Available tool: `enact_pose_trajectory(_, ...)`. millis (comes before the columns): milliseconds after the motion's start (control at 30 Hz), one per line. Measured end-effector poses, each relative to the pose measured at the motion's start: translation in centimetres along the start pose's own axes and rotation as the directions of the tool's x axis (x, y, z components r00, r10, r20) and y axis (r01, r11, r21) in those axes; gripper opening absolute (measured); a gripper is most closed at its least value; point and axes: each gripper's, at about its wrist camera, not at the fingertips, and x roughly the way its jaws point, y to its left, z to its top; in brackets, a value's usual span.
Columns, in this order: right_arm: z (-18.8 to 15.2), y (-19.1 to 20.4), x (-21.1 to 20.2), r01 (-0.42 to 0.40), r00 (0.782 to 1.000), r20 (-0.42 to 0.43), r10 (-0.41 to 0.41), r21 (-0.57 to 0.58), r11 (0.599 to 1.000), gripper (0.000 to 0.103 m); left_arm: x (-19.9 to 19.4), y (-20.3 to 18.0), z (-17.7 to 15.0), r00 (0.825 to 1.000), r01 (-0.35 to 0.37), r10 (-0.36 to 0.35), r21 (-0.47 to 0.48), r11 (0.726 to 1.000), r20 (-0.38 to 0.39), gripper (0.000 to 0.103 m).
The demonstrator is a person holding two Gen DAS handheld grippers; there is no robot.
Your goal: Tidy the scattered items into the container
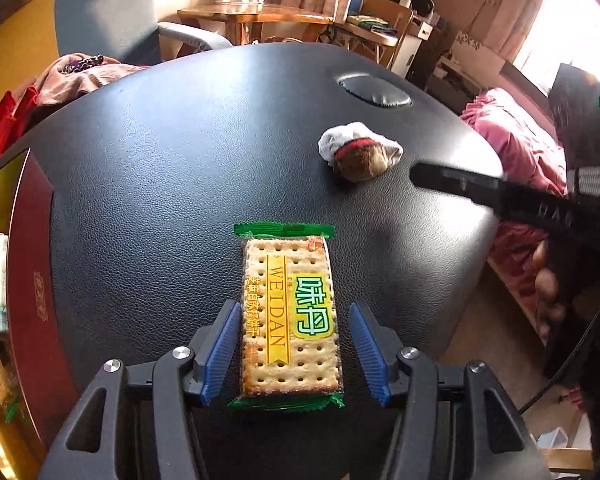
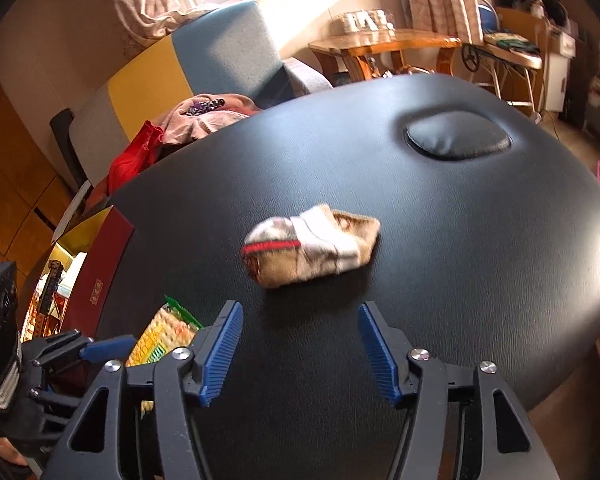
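Crackers (image 1: 290, 316), still wrapped, are straddled on the black desk (image 1: 160, 184) by the left tool (image 1: 294, 350), pads wide and untouching, while the balled sock (image 2: 310, 246) is faced by the wide, empty right tool (image 2: 300, 354).

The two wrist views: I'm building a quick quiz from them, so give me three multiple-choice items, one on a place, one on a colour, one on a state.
1. Where is the cracker packet?
A. between the left gripper jaws
B. inside the red box
C. on the floor

2. What colour is the stripe on the rolled sock?
A. blue
B. red
C. green

3. How are the right gripper jaws?
A. shut on the sock
B. shut on nothing
C. open

Key: A, blue pads flank the packet; B, red band visible; C, pads apart, nothing between.
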Motion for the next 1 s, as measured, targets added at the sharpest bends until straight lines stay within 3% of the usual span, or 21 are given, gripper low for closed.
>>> enact_pose_trajectory(267,3.4,1.6,3.3,-0.010,1.000,-0.027,0.007,-0.086,0.996,0.071,0.9,0.4,-0.2,1.000,0.002,-0.001,-0.031,1.000,0.011,0.053)
enact_pose_trajectory(433,4.0,2.4,6.0,0.075,0.993,-0.075,-0.087,-0.151,0.986,0.071,1.0,0.3,-0.3,1.000,-0.011,0.011,-0.030,0.999,0.029,0.051)
enact_pose_trajectory(500,3.9,2.6,6.6,0.116,0.988,-0.084,-0.133,-0.178,0.977,0.054,1.0,0.2,-0.2,0.999,-0.020,0.021,-0.028,0.999,0.037,0.051)
enact_pose_trajectory(600,3.5,2.6,6.0,0.125,0.988,-0.064,-0.139,-0.177,0.976,0.042,1.1,0.2,-0.2,0.999,-0.024,0.026,-0.041,0.999,0.045,0.051)
enact_pose_trajectory(800,2.0,2.9,3.9,0.083,0.995,-0.045,-0.090,-0.132,0.988,0.031,0.3,0.7,-0.3,0.998,-0.015,0.020,-0.083,0.996,0.067,0.050)
enact_pose_trajectory(1000,-0.2,5.2,2.8,0.041,0.998,-0.042,-0.048,-0.151,0.988,0.029,-1.9,0.9,-1.0,0.993,-0.016,0.029,-0.109,0.994,0.117,0.050)
